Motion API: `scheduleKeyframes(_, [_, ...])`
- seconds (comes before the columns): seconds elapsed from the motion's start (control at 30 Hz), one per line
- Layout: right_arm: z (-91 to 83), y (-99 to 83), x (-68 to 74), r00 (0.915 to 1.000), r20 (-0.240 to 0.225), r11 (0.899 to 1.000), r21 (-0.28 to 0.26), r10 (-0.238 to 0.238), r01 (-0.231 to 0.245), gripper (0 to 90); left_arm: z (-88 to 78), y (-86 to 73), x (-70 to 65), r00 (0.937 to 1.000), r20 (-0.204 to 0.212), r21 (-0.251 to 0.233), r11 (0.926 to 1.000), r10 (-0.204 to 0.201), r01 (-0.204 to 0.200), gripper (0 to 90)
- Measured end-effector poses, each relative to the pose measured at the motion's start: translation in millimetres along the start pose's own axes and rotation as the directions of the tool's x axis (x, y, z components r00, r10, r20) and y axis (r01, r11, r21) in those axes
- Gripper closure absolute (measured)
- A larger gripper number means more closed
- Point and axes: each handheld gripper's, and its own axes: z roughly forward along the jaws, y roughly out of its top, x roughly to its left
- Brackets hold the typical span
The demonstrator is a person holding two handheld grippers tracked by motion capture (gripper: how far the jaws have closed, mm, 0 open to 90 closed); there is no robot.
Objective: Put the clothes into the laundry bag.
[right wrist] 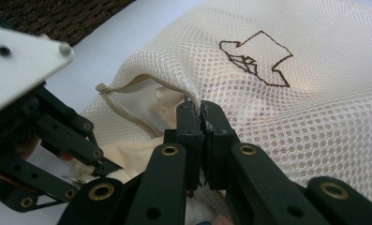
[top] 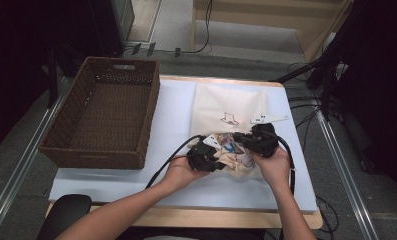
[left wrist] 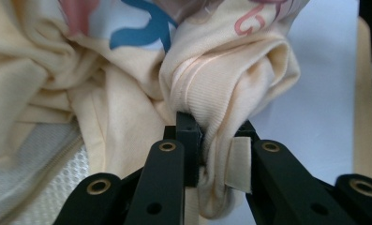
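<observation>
A cream mesh laundry bag [top: 231,102] with a brown stitched outline lies flat on the white table cover. At its near, unzipped mouth sits a bunched cream garment [top: 234,159] with blue and pink print. My left gripper [top: 219,163] is shut on a ribbed fold of that garment [left wrist: 230,79], the cloth pinched between its jaws [left wrist: 216,136]. My right gripper [top: 239,136] is shut on the mesh edge of the bag [right wrist: 291,108] beside the open zipper [right wrist: 127,89], jaws together [right wrist: 201,115]. The left gripper [right wrist: 57,140] sits close by in the right gripper view.
A brown wicker basket [top: 106,117] stands on the left of the table, an arm's width from the bag. The white table cover [top: 171,115] lies between basket and bag. Cables and dark stands crowd the floor at the right [top: 326,85].
</observation>
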Motion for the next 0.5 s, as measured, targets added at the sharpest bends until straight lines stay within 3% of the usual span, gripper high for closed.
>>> scheduleKeyframes(0.13, [-1.0,0.2,-0.9,1.0,-0.001,1.0,-0.006,0.009,-0.009,88.7,-11.6,5.5,2.5,1.0,-0.007,-0.018,0.9998,-0.003,0.003,81.2])
scheduleKeyframes(0.33, [-1.3,1.3,0.0,1.0,-0.006,1.0,-0.012,0.002,-0.002,88.7,-26.4,9.9,9.2,0.9991,-0.017,-0.052,0.9979,-0.039,0.038,81.4])
scheduleKeyframes(0.5, [-2.3,1.5,0.1,1.0,-0.007,1.0,-0.015,0.002,-0.003,88.8,-40.4,13.6,18.0,0.9966,-0.057,-0.084,0.995,-0.059,0.054,81.5])
